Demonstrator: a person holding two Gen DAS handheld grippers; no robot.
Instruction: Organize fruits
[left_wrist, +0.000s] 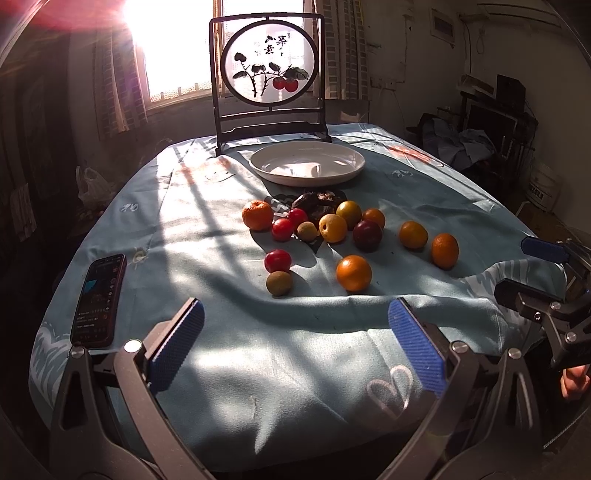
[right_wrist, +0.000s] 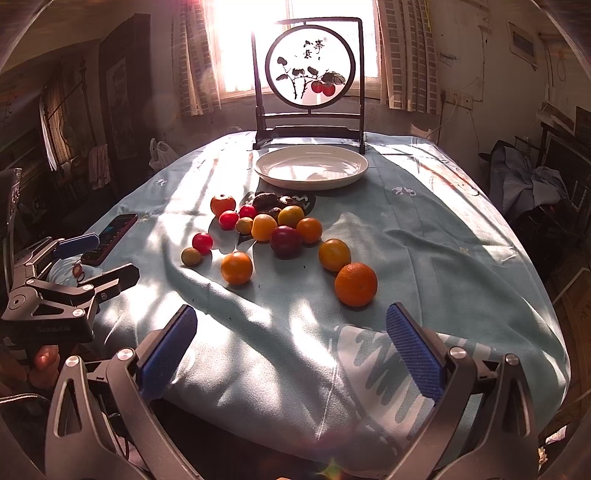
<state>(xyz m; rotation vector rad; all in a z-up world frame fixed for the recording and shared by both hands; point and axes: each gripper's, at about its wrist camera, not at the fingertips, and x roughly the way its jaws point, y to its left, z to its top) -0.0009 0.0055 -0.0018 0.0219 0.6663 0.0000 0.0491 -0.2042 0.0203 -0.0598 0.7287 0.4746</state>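
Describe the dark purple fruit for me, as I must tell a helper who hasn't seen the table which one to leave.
Start at the white plate at the far side of the blue tablecloth; the fruit lies scattered just in front of it. In the middle of that cluster sits the dark purple fruit, among yellow and orange ones. It is the only deep plum-coloured fruit there, darker than the small bright red ones on the left.

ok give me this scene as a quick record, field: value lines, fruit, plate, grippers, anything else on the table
surface: table under a light blue cloth
plate: white plate, nothing in it, at the far side in front of a framed round painting
fruit: loose on the cloth between plate and grippers; nearest the right gripper is an orange; small red fruits, one dark plum
left gripper: open, holding nothing
right gripper: open, holding nothing
other: phone at the left edge, screen on
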